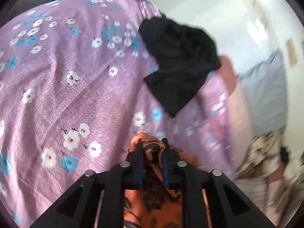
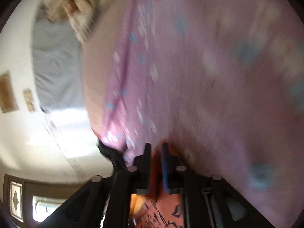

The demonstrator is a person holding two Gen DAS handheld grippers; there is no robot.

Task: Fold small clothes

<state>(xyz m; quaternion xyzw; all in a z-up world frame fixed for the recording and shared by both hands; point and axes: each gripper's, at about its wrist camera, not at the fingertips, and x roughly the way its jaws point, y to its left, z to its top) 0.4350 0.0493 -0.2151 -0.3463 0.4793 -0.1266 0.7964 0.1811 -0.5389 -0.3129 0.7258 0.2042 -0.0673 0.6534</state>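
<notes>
My left gripper (image 1: 152,148) is shut on a bunched edge of an orange garment with a dark print (image 1: 150,199), which hangs down under the fingers. My right gripper (image 2: 156,150) is shut on the same orange printed garment (image 2: 163,209), pinched between its pads. Both grippers are above a bed with a purple floral cover (image 1: 66,95), which also shows, blurred, in the right wrist view (image 2: 209,76). A crumpled black garment (image 1: 180,60) lies on the cover ahead of the left gripper.
A beige patterned garment (image 1: 266,152) lies at the bed's right side and shows in the right wrist view (image 2: 76,5). A grey sheet (image 1: 266,95) lies beyond the cover. White wall (image 2: 57,142) and a door with glass panes (image 2: 28,199) are on the left.
</notes>
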